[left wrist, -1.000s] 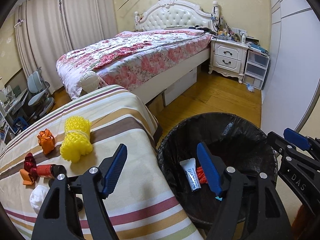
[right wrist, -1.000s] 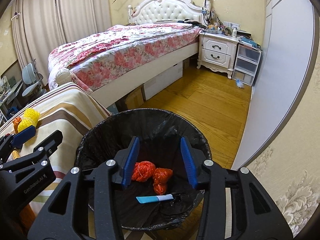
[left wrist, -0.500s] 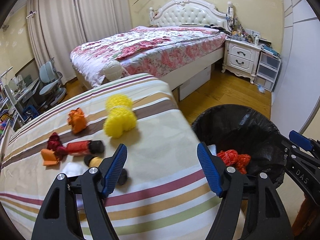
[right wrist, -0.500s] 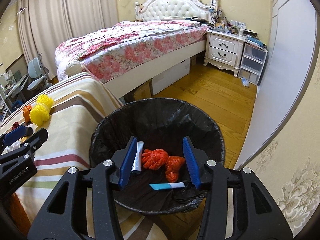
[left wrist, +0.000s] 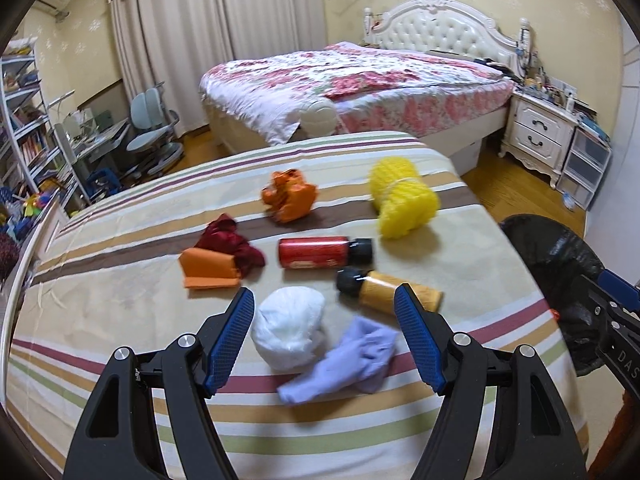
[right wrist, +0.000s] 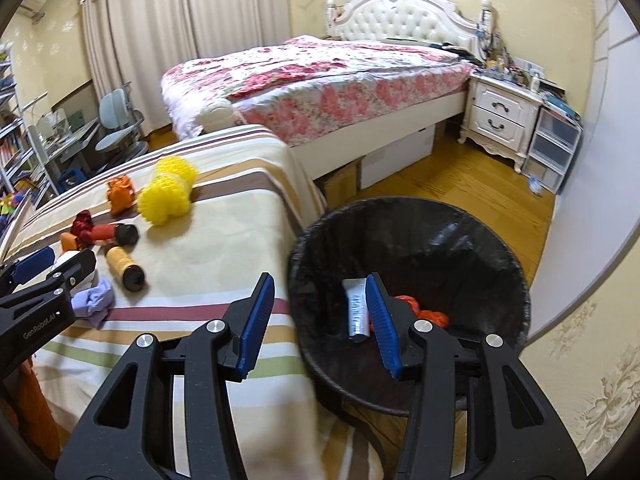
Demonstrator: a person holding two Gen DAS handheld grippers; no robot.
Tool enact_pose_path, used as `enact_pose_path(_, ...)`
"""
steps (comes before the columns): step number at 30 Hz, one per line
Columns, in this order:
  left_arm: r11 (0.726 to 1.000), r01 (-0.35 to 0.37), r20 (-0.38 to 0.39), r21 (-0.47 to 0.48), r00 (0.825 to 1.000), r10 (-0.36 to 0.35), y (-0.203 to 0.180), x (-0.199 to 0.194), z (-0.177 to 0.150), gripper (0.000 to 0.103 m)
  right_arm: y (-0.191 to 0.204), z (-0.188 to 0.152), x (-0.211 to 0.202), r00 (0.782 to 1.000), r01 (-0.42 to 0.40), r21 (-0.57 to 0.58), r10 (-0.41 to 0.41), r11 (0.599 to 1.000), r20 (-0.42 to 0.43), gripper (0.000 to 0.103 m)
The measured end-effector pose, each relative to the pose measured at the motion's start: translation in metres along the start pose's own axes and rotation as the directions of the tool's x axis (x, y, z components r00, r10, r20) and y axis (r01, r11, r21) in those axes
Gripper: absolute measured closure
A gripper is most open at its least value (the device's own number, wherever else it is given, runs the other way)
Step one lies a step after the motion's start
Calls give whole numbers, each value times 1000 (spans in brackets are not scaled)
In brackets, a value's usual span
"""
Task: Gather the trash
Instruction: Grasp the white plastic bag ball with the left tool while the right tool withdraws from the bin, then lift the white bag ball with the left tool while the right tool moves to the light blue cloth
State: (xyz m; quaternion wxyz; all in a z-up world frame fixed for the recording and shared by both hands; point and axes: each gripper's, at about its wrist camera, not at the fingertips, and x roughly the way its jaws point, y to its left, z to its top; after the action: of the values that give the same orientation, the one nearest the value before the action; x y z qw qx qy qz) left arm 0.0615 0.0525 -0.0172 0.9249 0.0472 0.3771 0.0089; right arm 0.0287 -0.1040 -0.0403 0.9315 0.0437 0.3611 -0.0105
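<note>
Left hand-held gripper (left wrist: 324,338): jaws wide apart, empty, poised over the near end of the striped worktop (left wrist: 120,320), with the white wad and lilac cloth lying between its fingers in view.
Right hand-held gripper (right wrist: 316,320): jaws wide apart, empty, straddling the near rim of the black-lined bin (right wrist: 408,304), which stands on the floor just beside the worktop.
White wad (left wrist: 288,334): looks like crumpled tissue, light and soft; a pinch across its middle should squash and hold it.
Lilac cloth (left wrist: 344,362): limp and rumpled, touching the wad's right side, stretched from lower left to upper right; best taken at the bunched upper part.
Yellow bottle (left wrist: 390,290): on its side, black cap to the left, long axis slanting down to the right; probably rigid and smooth, so grip across the body, not the cap.
Red bottle (left wrist: 324,252): on its side, nearly level, cap to the right.
Farther scraps: orange fold (left wrist: 210,272) against dark red wrapper (left wrist: 232,242); orange crumple (left wrist: 290,196); yellow foam net (left wrist: 400,200), springy and light.
Bin contents: white tube (right wrist: 357,308) and red netting (right wrist: 424,312).
</note>
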Motion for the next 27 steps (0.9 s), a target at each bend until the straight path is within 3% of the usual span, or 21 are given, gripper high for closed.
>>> enact_pose_path(5,1000,14,-18,-12,1000,-14,15,7,-1,35,25,2,4,1000,-28,-42,28,999,-11,57)
enact_pose_path(12,995,99,-70,-32,992,-101,27,15,-6,65,48,4,7,998,-53,-86,51,995,-20,57)
enact_pose_path(20,994,108,-56,-31,992,-110,36,8,-11,68,61,2,10,997,-73,-104,70,992,-31,57)
enact_pose_path(27,996,58,-38,-62,997,-60,66,1,-15,68,78,-3,9,994,-103,-126,99,987,-43,57)
